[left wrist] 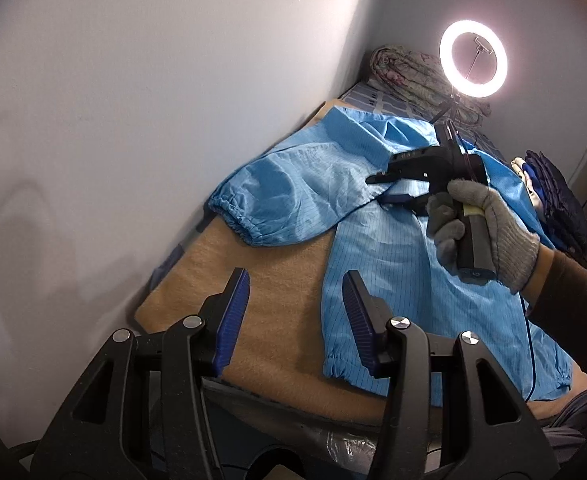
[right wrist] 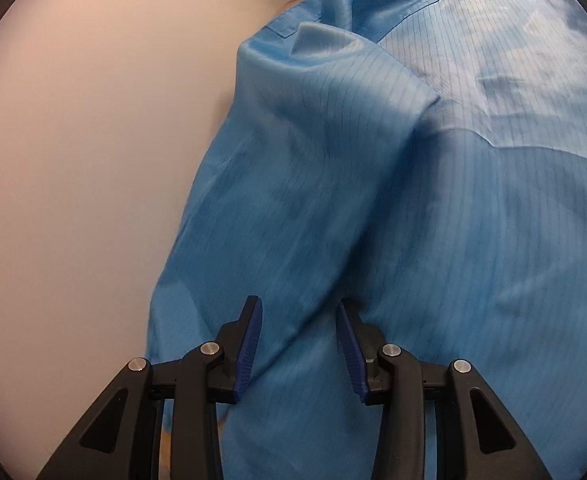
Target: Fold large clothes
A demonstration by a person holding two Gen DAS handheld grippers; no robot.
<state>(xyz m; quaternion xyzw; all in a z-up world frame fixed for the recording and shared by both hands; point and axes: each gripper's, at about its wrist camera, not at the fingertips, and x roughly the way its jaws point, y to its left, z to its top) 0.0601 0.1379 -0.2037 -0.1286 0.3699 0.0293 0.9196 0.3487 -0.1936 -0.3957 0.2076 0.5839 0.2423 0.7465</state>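
A large light-blue striped garment (left wrist: 405,240) lies spread on a tan blanket (left wrist: 253,288), one sleeve with an elastic cuff (left wrist: 229,216) reaching toward the wall. My left gripper (left wrist: 295,284) is open and empty, hovering above the blanket beside the garment's lower hem. In the left wrist view my right gripper (left wrist: 379,188), held by a gloved hand (left wrist: 493,224), is open with its jaws around the fabric where the sleeve meets the body. In the right wrist view its open fingers (right wrist: 297,312) straddle a raised fold of the blue garment (right wrist: 373,200).
A white wall (left wrist: 133,100) runs along the blanket's far side. A lit ring light (left wrist: 473,60) stands at the far end beside a folded floral quilt (left wrist: 409,72). Dark folded clothes (left wrist: 553,192) lie at the right. A blue cable (left wrist: 531,344) crosses the garment.
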